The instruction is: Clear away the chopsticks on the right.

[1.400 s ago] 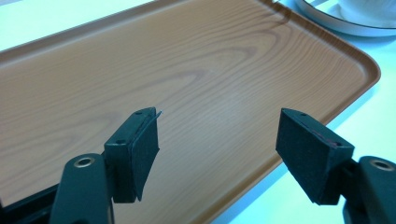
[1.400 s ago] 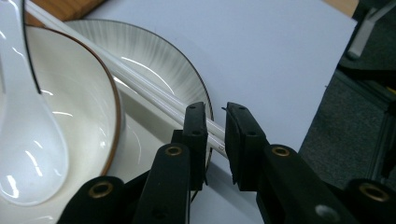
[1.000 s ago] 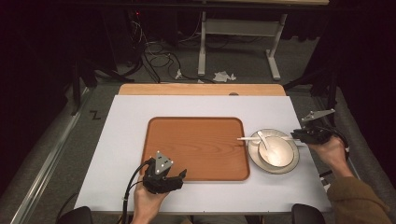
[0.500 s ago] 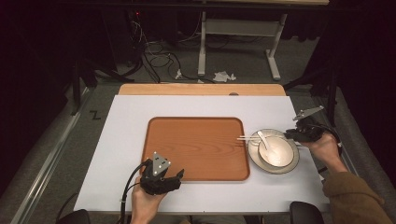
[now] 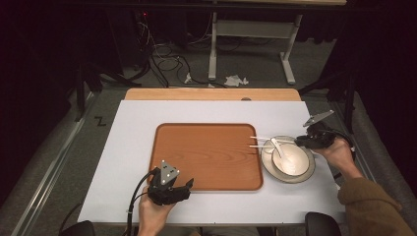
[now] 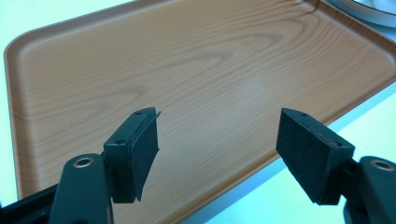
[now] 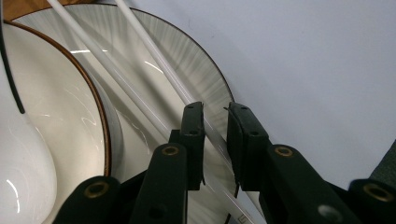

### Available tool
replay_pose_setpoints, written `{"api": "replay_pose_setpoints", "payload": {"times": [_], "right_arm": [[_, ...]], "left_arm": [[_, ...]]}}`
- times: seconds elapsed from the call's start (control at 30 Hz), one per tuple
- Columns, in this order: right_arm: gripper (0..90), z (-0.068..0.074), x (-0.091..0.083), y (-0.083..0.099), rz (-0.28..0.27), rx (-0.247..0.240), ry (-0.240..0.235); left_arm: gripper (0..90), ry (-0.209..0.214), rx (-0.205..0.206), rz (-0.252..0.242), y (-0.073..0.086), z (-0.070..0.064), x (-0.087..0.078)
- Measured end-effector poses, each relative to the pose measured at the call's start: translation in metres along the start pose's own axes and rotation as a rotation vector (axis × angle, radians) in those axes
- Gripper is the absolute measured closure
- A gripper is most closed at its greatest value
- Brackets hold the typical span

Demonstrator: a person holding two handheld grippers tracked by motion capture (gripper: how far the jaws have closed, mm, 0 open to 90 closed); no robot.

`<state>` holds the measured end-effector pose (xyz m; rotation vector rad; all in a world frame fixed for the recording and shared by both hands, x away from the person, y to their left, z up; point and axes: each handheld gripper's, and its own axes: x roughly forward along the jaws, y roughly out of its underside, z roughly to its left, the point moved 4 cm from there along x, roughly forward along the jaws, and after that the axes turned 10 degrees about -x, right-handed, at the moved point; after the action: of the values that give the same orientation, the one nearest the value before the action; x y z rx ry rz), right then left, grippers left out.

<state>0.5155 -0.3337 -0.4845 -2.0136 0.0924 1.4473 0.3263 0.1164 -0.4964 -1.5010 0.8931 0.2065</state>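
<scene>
Where glossy white chopsticks (image 7: 154,60) cross the ribbed plate (image 7: 196,65), right gripper (image 7: 215,122) seemingly pinching one.

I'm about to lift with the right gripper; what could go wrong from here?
The right gripper straddles just one chopstick; the other chopstick lies close beside it and may roll off the plate. Both chopstick tips overhang the tray, so a tilted lift could snag its rim or nudge the bowl.

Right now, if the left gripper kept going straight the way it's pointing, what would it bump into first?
Most likely the wooden tray. The left gripper has its jaws wide open, holding nothing, aimed low across the tray's near edge. How high it sits above the tray is hard to judge.
</scene>
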Motion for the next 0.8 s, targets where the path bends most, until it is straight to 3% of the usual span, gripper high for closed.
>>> {"api": "replay_pose_setpoints", "payload": {"times": [0.37, 0.8], "right_arm": [[80.4, 0.0006, 0.0016, -0.0007, -0.008, -0.025, -0.037], [84.8, 0.003, 0.0018, -0.0017, 0.007, -0.081, 0.0]], "left_arm": [[30.7, 0.017, -0.006, -0.052, -0.0025, -0.0045, -0.007], [29.9, 0.04, -0.022, -0.041, -0.0021, -0.0022, -0.0048]]}}
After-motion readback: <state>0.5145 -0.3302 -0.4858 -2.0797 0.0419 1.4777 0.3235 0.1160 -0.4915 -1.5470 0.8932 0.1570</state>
